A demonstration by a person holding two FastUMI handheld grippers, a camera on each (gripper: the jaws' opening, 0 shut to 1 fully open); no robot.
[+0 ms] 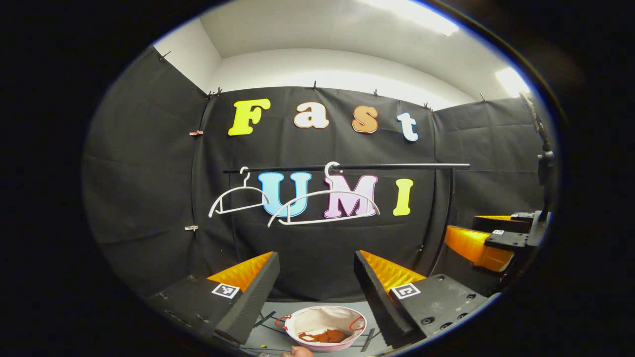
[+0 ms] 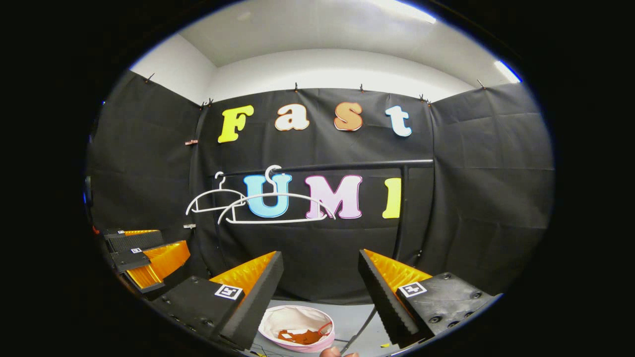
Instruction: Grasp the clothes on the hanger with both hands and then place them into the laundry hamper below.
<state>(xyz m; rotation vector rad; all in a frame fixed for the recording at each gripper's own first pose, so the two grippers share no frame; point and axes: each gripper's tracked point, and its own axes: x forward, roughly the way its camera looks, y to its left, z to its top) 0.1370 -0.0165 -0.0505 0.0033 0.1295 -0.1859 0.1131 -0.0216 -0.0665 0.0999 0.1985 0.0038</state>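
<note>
Left gripper view shows both hangers (image 1: 325, 201) bare on the rail (image 1: 347, 167), and your left gripper (image 1: 316, 282) gaping with nothing between its fingers; below the rail, the hamper (image 1: 325, 328) already holds orange clothes (image 1: 323, 336), so the drop looks done. Right gripper (image 2: 321, 282) is equally released; you need only withdraw, minding the floor cable (image 2: 362, 325) beside the hamper.
</note>
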